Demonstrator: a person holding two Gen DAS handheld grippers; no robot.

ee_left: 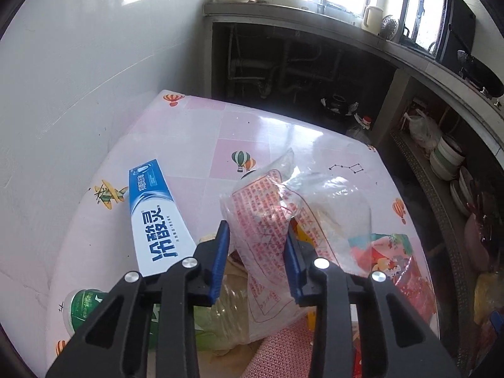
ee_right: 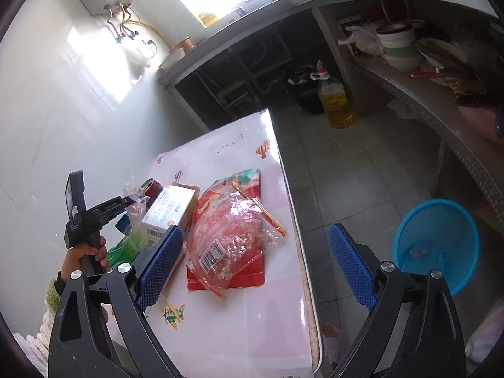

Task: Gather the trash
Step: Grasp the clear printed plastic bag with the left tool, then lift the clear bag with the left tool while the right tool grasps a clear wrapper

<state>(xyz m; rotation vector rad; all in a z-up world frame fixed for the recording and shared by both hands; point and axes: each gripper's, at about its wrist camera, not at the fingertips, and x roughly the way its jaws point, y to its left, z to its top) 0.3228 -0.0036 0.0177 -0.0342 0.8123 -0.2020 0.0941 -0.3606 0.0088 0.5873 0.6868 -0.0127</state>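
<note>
Two grippers in view. Left gripper (ee_left: 256, 245) pinches a clear printed bag (ee_left: 283, 208), lifted over the table (ee_left: 201, 126). Right gripper (ee_right: 255, 261) spread wide, holding nothing; basket (ee_right: 438, 242) on floor, just right of it, nearer that hand.

Lying on the table (ee_right: 239, 330): two plastic bags, one clear (ee_left: 283, 208) and one red (ee_right: 230, 236); two cartons, one blue (ee_left: 154, 214) and one yellow (ee_right: 171, 208); one green bottle (ee_left: 85, 305); one can (ee_right: 151, 187). Standing on the floor: one blue basket (ee_right: 438, 242) and one oil jug (ee_right: 335, 100).
</note>
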